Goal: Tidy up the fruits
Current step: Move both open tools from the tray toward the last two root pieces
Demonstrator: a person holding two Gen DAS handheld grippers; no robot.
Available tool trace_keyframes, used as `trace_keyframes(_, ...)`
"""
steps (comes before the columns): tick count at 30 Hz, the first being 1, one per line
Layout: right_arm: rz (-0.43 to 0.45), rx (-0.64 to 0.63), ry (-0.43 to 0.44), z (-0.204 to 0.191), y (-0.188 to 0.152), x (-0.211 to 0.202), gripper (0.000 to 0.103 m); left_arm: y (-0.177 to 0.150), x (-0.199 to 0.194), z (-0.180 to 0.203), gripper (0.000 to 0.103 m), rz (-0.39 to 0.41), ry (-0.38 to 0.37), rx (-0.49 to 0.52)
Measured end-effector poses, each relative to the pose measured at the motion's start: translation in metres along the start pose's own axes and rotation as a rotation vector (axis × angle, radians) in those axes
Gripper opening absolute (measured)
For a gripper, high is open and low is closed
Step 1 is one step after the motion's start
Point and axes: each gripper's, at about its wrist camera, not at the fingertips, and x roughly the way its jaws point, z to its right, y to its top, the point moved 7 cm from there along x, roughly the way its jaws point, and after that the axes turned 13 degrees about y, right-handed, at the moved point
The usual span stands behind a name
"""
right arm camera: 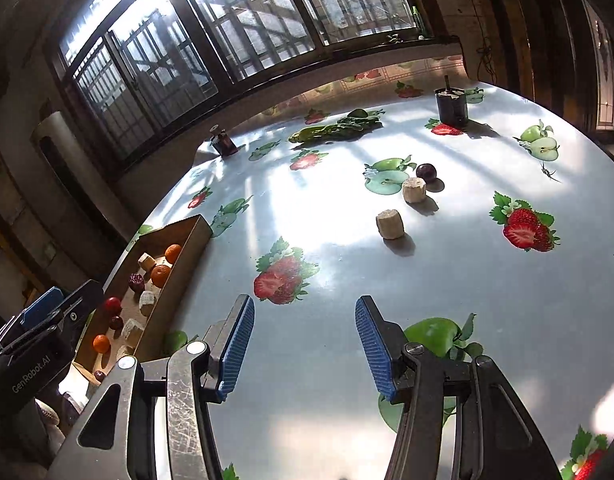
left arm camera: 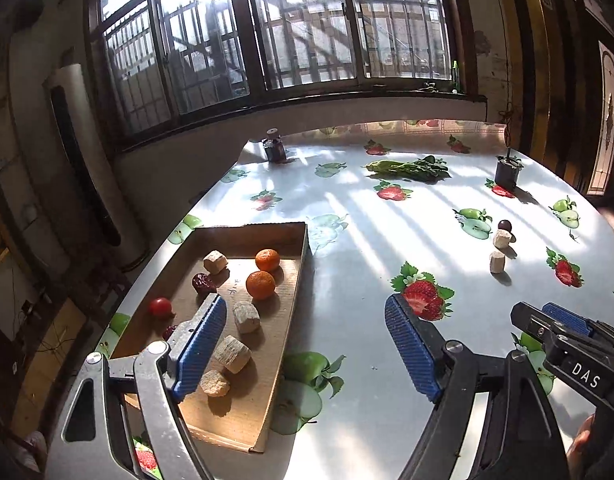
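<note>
Setting: barred windows [left arm camera: 235, 36] were seen across the top of both views, above a table [left arm camera: 347, 248] covered with a fruit-printed cloth.
Cardboard tray [left arm camera: 295, 280]: was placed at the lower left of the left wrist view, on the table's left edge.
Tray contents: two oranges [left arm camera: 260, 285], a cherry tomato [left arm camera: 160, 306], a dark red date [left arm camera: 203, 283] and several pale chunks [left arm camera: 246, 317] were seen inside.
Left gripper [left arm camera: 303, 356]: was held wide apart and empty, one finger over the tray, the other over bare cloth.
Leafy greens [left arm camera: 407, 168]: were laid at upper centre, near the far edge.
Loose items: a dark plum [right arm camera: 426, 172] and two pale chunks [right arm camera: 390, 223] were seen right of centre, well apart from the tray.
Right gripper [right arm camera: 303, 354]: was held spread and empty over the cloth, at the bottom centre of its own view.
Dark cup [right arm camera: 451, 106]: was stood at the upper right.
</note>
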Motion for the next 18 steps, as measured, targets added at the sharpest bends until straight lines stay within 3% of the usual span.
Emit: trace_keyframes(18,-0.030,0.011,-0.004,0.002,-0.009,0.008,0.057,-0.014,0.014,0.009,0.081,-0.057,-0.019,0.027)
